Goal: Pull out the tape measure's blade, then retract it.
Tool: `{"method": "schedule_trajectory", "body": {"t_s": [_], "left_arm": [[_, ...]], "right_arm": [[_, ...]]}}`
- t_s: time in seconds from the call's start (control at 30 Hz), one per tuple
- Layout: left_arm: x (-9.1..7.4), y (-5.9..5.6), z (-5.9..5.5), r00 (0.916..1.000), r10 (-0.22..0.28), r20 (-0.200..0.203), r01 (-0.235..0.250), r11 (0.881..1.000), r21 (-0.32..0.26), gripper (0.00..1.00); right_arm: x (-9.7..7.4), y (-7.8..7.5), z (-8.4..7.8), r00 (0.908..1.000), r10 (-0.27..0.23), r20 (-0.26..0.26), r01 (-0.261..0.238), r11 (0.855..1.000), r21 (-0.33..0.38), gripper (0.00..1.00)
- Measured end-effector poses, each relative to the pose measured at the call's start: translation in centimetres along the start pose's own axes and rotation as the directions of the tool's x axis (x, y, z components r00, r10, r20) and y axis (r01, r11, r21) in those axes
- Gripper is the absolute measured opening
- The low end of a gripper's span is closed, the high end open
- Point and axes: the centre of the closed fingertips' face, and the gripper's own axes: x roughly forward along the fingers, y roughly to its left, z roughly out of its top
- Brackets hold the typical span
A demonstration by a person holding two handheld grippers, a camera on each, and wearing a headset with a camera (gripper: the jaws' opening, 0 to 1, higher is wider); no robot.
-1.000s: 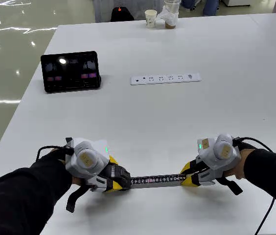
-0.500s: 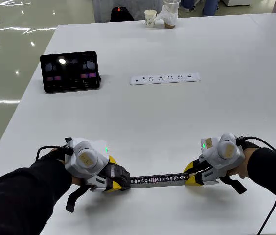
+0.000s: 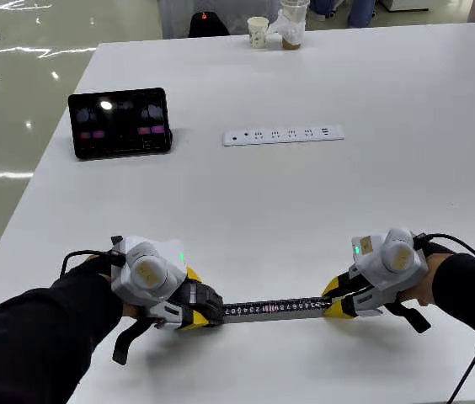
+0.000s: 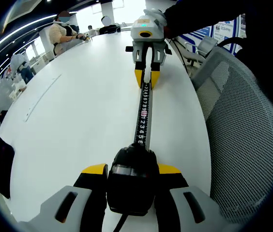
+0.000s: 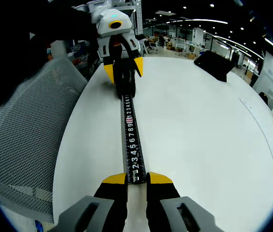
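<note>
The black tape measure case (image 3: 202, 303) sits near the table's front edge, held in my left gripper (image 3: 189, 305), whose yellow-tipped jaws are shut on it (image 4: 132, 181). Its dark numbered blade (image 3: 275, 308) runs out flat over the table to my right gripper (image 3: 335, 300), which is shut on the blade's end (image 5: 135, 178). In the left gripper view the blade (image 4: 144, 113) stretches away to the right gripper (image 4: 146, 77). In the right gripper view the blade (image 5: 129, 140) leads back to the case (image 5: 125, 77) in the left gripper (image 5: 123, 72).
A black tablet (image 3: 120, 123) stands at the back left of the white table (image 3: 305, 202). A white power strip (image 3: 283, 135) lies mid-table. Paper cups (image 3: 258, 31) stand at the far edge. A grey mesh chair back (image 4: 243, 140) is beside the table's front edge.
My right gripper has moved to the right with the blade's end, so more blade is drawn out. The left gripper and the case have stayed put.
</note>
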Motion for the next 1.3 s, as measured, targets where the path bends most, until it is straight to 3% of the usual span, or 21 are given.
{"method": "schedule_trajectory", "body": {"t_s": [1.3], "left_arm": [[0.0, 0.0, -0.1, 1.0, 0.003, -0.001, -0.003, 1.0, 0.0, 0.32]], "right_arm": [[-1.8, -0.3, -2.1, 0.9996, -0.019, -0.022, 0.02, 1.0, 0.018, 0.11]]}}
